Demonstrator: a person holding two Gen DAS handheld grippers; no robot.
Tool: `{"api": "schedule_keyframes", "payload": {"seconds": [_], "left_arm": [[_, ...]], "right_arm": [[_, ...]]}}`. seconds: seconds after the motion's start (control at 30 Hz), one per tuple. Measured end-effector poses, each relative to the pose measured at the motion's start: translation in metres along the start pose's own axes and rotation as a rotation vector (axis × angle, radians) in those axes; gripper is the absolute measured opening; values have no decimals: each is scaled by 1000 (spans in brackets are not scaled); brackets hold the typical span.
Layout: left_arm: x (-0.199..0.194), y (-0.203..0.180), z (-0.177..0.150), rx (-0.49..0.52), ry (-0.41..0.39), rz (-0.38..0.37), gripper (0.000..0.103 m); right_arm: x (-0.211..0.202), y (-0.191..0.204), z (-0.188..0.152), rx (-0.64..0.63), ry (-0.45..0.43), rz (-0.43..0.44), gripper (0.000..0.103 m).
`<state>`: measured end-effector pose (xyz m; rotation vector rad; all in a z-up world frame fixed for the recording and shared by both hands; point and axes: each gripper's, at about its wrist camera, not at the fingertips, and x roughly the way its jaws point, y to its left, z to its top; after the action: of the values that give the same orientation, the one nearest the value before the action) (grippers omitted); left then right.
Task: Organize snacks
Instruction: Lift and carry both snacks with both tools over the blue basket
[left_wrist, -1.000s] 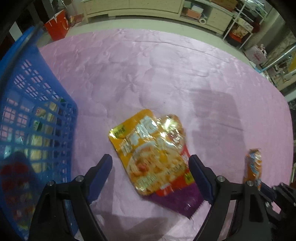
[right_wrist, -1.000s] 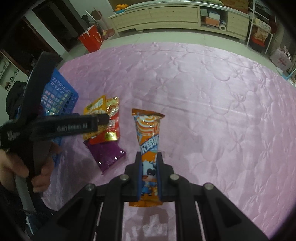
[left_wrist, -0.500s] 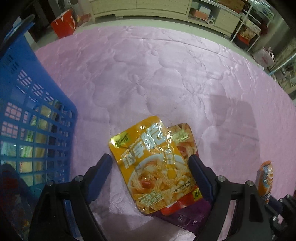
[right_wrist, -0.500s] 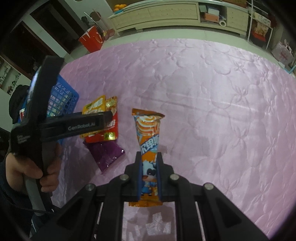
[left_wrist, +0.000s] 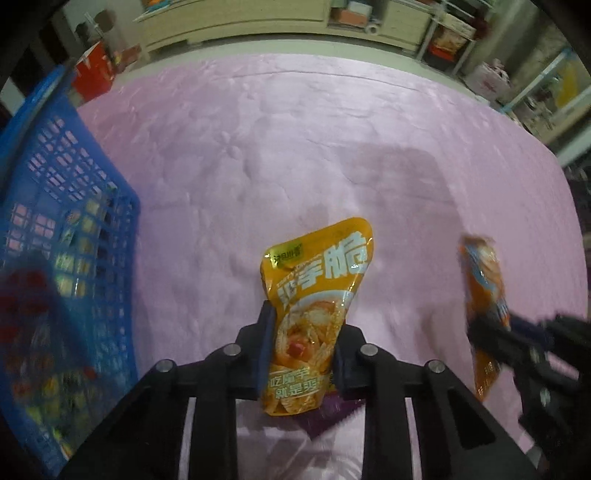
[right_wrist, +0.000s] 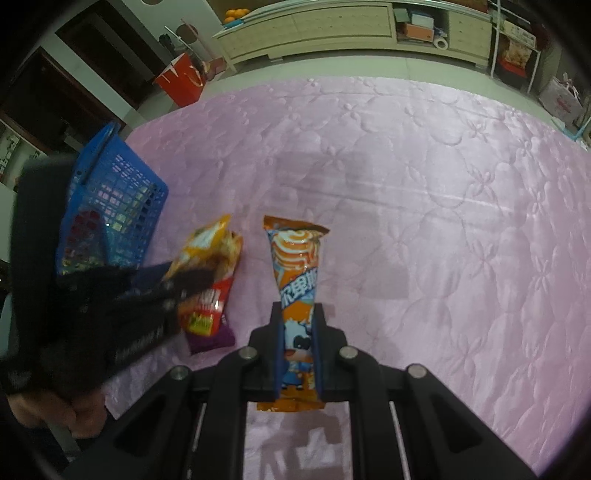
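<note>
The left gripper (left_wrist: 301, 354) is closing tightly on a yellow snack packet (left_wrist: 317, 306); its two blue fingers (left_wrist: 266, 347) are pressing the lower half of the packet from both sides, and the top of the packet is standing out in front of them. Under the packet a purple packet (left_wrist: 328, 415) is lying on the pink quilted cover (left_wrist: 295, 147), and only its corner is showing in the left wrist view. In the right wrist view a red packet (right_wrist: 212, 295) is lying on top of this purple one.

The right gripper (right_wrist: 299, 354) is pinching an orange cone-shaped snack (right_wrist: 297, 280) at its narrow lower part, with the fingers nearly together, and the wide end is pointing away from the camera. Both grippers are near the front edge of the cover, the left one just beside the right one.

A blue plastic basket (left_wrist: 55, 206) is standing at the left edge of the cover, close to the left gripper, and several snacks are showing through its grid wall. A red paper bag (right_wrist: 183, 81) is standing on the floor behind the far left corner.
</note>
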<state>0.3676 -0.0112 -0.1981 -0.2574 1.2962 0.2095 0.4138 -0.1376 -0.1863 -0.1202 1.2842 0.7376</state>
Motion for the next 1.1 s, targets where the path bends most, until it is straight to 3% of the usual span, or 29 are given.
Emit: {"api": "schedule_keyframes", "payload": {"seconds": [0.23,0.77,1.1], "left_arm": [[-36,0,-28,61,-18,-86,25],[-121,28,-60,135,-165,-132,25],[-177,75,-90,160,-275,-139,25]], "right_arm": [[-21,24,-17,13,-10,-1,16],[-94,109,-47,-63,-84,-64,16],[-116,171,-59,-116,-128,-84,16]]}}
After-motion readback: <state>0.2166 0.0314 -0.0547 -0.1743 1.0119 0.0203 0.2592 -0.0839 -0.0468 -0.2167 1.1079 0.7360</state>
